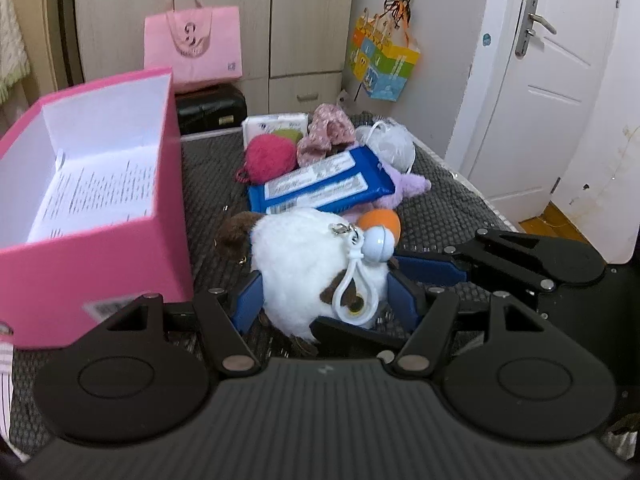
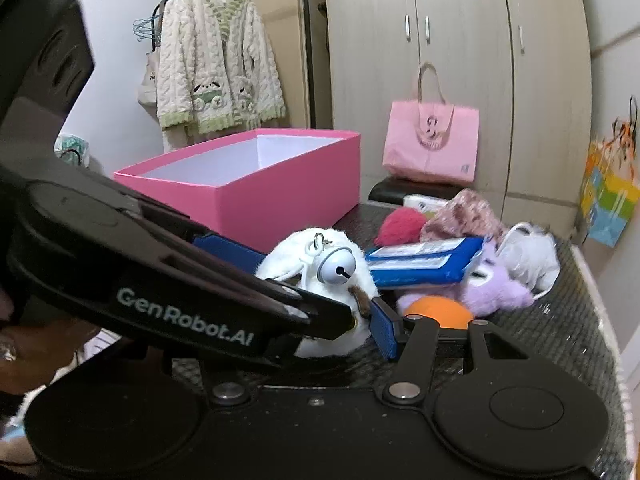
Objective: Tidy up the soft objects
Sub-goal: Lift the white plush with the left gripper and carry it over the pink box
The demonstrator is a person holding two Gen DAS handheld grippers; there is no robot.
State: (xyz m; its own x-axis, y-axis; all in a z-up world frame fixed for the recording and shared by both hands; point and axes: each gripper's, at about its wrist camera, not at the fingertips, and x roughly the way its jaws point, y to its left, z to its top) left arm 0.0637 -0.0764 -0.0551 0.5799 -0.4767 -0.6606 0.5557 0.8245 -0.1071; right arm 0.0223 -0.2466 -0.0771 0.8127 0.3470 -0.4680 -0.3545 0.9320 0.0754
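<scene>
A white plush toy (image 1: 300, 264) with brown patches, a white clip and a pale bell lies on the dark mat; it also shows in the right wrist view (image 2: 320, 264). My left gripper (image 1: 326, 300) has its blue pads on both sides of the plush, pressing its fur. My right gripper (image 2: 340, 320) is partly hidden behind the left gripper's body; its blue pad touches the plush's right side, and in the left wrist view its finger (image 1: 432, 268) reaches in from the right. An open pink box (image 1: 92, 200) stands left.
Behind the plush lie an orange ball (image 1: 380, 220), a blue wipes pack (image 1: 324, 184), a purple plush (image 2: 492, 284), a red pompom (image 1: 266, 158), floral cloth (image 1: 326, 132) and a white mask (image 1: 390, 142). A pink bag (image 1: 194, 48) and a door (image 1: 532, 80) stand beyond.
</scene>
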